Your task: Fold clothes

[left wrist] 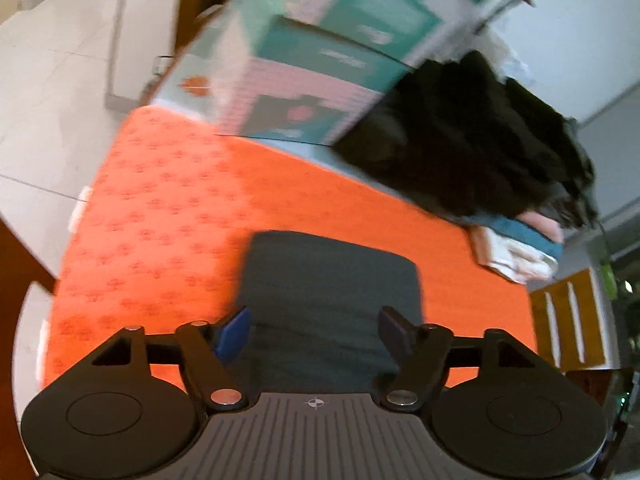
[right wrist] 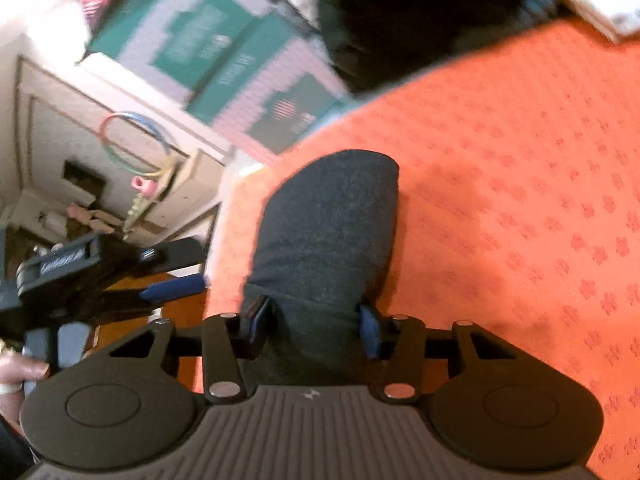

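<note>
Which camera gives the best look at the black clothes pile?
The left wrist view: the black clothes pile shows nearly whole, lying against the patterned box. The right wrist view catches only a blurred, cropped dark mass at its top edge.

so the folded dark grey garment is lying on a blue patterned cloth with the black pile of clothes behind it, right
Not quite: the cloth under the folded dark grey garment is orange with a small repeating pattern, not blue. Both wrist views show this. The rest holds: the black pile of clothes sits behind the garment in the left wrist view.
</note>
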Available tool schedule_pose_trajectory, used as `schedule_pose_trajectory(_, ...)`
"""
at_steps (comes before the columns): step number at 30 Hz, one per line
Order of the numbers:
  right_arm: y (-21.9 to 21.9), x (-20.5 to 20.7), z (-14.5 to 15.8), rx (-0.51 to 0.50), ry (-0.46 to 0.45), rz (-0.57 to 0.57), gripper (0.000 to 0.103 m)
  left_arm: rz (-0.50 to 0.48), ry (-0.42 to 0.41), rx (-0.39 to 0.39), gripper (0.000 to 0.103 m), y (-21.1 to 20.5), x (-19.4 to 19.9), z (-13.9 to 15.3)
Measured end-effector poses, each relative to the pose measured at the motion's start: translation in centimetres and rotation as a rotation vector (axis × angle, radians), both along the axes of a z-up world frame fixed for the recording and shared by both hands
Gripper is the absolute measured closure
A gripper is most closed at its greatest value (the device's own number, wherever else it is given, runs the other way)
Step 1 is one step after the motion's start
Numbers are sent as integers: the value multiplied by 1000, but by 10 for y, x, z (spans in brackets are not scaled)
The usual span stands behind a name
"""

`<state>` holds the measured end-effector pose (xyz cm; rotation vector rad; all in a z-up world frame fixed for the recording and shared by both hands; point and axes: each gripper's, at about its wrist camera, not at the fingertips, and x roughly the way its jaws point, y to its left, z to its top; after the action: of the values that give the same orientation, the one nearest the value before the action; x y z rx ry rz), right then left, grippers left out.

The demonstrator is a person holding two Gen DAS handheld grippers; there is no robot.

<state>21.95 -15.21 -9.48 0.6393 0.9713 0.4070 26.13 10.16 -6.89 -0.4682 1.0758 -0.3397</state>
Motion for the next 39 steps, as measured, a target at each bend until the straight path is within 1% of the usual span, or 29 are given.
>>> schedule_pose_trajectory(2, 5, -1, 11, -10, -30, 14, 48, -42, -6, 14, 27, -16, 3, 6)
schedule_pose_trajectory(5, 13, -3, 26, -22, -73, 35, 45, -106, -15, 52, 23, -39, 8, 15)
schedule_pose_trajectory(8, 22, -5, 36, -19, -109, 61, 42, -172, -13, 119, 22, -55, 14, 22)
schedule_pose_trajectory(11, 34, -5, 47, -16, -154, 96, 39, -229, -24, 178, 21, -61, 19, 29)
schedule_pose_trajectory(17, 64, -1, 69, -22, -246, 202, 36, -302, -9, 289, 21, -52, 29, 35)
schedule_pose_trajectory(20, 82, 2, 78, -13, -280, 269, 36, -304, -12, 342, 26, -34, 30, 37)
schedule_pose_trajectory(21, 88, 3, 80, -11, -285, 289, 36, -300, -11, 351, 29, -26, 30, 37)
schedule_pose_trajectory(23, 94, 2, 82, -6, -290, 316, 36, -285, 4, 341, 34, -8, 32, 35)
schedule_pose_trajectory(25, 97, 0, 83, 0, -286, 333, 36, -257, 18, 339, 45, 10, 33, 33)
schedule_pose_trajectory(28, 92, -2, 78, 6, -253, 323, 36, -216, 26, 322, 51, 37, 33, 31)
schedule_pose_trajectory(31, 81, -3, 68, -3, -209, 294, 36, -178, 54, 249, 51, 63, 39, 25)
schedule_pose_trajectory(34, 68, -4, 58, -14, -163, 251, 36, -152, 85, 173, 47, 80, 47, 15)
schedule_pose_trajectory(37, 53, -7, 48, -29, -130, 207, 36, -117, 107, 146, 46, 91, 52, 5)
schedule_pose_trajectory(39, 43, -8, 43, -37, -112, 181, 36, -108, 114, 143, 46, 93, 54, 1)
